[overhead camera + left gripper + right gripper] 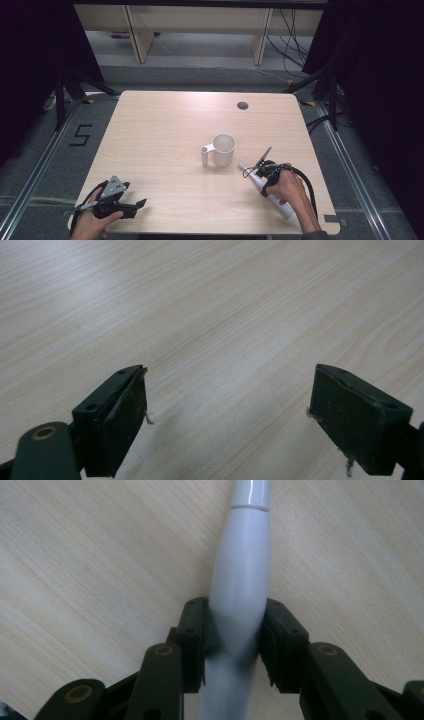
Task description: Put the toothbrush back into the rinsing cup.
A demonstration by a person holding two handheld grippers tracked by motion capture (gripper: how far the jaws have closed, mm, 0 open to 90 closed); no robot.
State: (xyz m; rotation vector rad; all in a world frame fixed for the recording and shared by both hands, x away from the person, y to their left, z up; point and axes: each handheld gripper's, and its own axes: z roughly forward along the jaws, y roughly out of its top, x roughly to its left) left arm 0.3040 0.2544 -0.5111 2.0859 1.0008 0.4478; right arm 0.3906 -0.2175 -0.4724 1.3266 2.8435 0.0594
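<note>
Right gripper view: my right claw (235, 640) had its jaws pressed on both sides of a white toothbrush-like handle (239, 580), pads touching its thick middle. Handle ran straight ahead from the claw, narrowing past a seam near its far end, and it lay along the desk (75, 555). Couldn't tell if it was lifted off the wood or not.

High view: same claw (261, 176) sat near the desk's right front, my hand (287, 187) over it, w/ the handle (277, 202) sticking out behind the claw toward me and its thin tip just ahead of the jaws. White mug (223, 149) stood upright just beyond & left of that claw, near the tip but apart from it, mug's grip facing left.

Left claw (135, 206) was well apart, at the front-left corner. Left gripper view: its jaws stood wide apart w/ nothing btw them, just bare desk ahead.
</note>
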